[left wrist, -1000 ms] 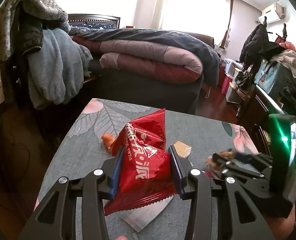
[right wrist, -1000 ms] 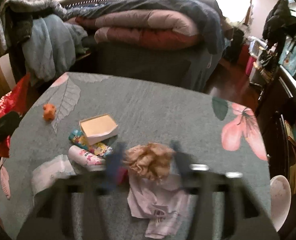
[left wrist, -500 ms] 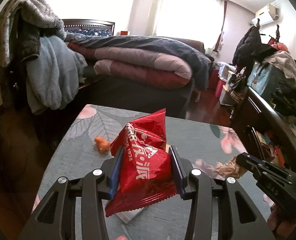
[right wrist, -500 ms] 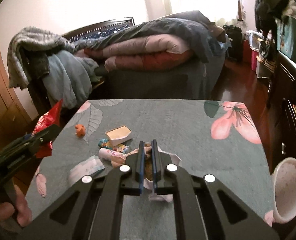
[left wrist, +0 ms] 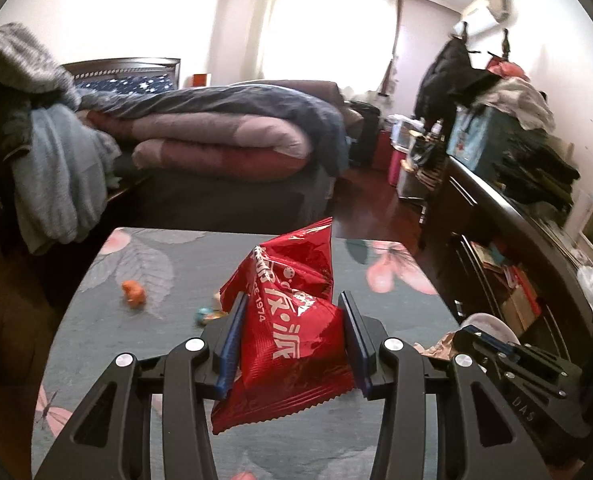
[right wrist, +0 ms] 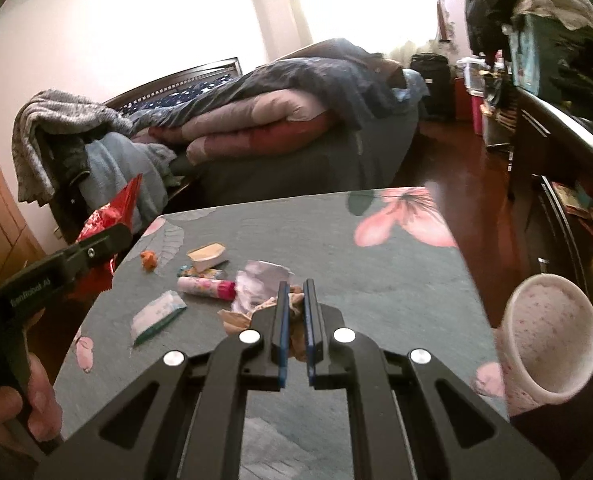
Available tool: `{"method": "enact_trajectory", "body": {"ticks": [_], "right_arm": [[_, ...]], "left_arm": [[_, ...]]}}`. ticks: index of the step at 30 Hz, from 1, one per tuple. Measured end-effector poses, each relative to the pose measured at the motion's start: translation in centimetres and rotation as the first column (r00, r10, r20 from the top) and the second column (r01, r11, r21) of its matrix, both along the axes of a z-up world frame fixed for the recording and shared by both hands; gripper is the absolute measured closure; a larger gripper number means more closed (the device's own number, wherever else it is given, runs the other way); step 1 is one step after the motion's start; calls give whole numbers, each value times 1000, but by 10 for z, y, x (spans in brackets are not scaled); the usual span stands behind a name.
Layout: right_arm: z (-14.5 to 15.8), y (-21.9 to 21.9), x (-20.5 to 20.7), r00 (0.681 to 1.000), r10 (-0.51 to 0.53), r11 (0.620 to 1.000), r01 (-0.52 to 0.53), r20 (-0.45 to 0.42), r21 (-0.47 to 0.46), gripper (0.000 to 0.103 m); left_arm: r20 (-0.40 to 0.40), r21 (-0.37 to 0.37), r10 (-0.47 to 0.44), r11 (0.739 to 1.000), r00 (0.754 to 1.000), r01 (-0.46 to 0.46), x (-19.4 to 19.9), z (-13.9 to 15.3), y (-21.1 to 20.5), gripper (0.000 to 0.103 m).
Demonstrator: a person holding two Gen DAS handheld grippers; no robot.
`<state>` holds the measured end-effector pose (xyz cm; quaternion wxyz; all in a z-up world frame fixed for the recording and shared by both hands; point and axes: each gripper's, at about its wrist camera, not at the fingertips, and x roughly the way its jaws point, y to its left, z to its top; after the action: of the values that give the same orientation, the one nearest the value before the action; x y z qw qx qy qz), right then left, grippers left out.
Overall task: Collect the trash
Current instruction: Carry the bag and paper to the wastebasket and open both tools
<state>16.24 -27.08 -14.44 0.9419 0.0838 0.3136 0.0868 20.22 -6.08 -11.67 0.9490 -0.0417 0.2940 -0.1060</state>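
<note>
Evidently light and crinkly, the red foil snack bag [left wrist: 292, 320] sits pinched mid-body in the left gripper [left wrist: 292, 334] above the table [left wrist: 96, 340], slippery so best squeezed across its belly, while the right gripper [right wrist: 295, 320] is clamped on soft crumpled brown paper [right wrist: 294, 304].

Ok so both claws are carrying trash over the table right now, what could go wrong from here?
1. The right claw pinches only part of the crumpled brown paper; the loose rest could tear away or drop.
2. The red snack bag in the left claw is slick foil held by its middle and may slip out.
3. The pink bin stands right beside the table; a swing of the right claw might knock it.
</note>
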Motion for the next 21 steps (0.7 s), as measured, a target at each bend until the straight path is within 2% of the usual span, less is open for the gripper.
{"method": "enact_trajectory", "body": {"ticks": [11,21], "right_arm": [[-9,-69,-29,992,-123,992,122,5,30,94],[-22,-139,-53,969,-245,965,244,-2,92,94]], "left_arm": [[11,31,-130,991,991,129,-5,3,-74,58],[-5,64,-262,963,965,262,-6,-3,-148,58]]}}
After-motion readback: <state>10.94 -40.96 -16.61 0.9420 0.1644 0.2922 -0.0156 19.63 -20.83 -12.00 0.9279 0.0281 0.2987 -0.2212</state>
